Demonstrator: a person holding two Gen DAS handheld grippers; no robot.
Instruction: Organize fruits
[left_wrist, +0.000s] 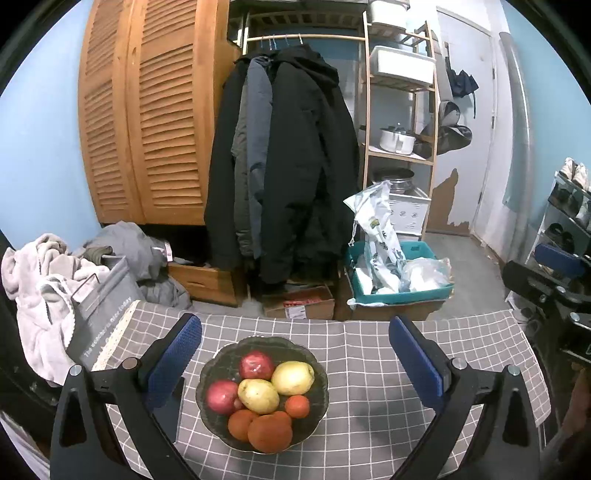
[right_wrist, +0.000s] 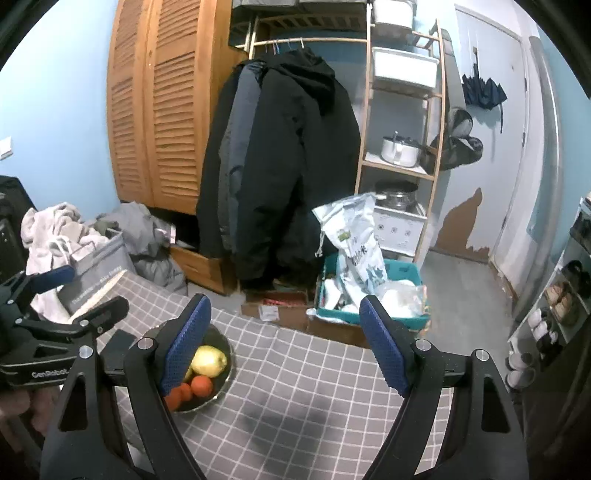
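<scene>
With all seven fruits piled in the dark scalloped bowl (left_wrist: 263, 393) near the left edge of the grey checked tablecloth (left_wrist: 369, 369), judged either the start or the finish of the sorting, with nothing grasped. Left gripper (left_wrist: 294, 363) hung released, jaws wide and framing the bowl: two red apples (left_wrist: 255, 364) at the back, two yellow pears (left_wrist: 293, 377) mid-bowl, three oranges (left_wrist: 269, 432) nearest. Right gripper (right_wrist: 284, 343) likewise released over bare cloth, bowl off to its left behind one finger; next called for picking a fruit and descending around it.
</scene>
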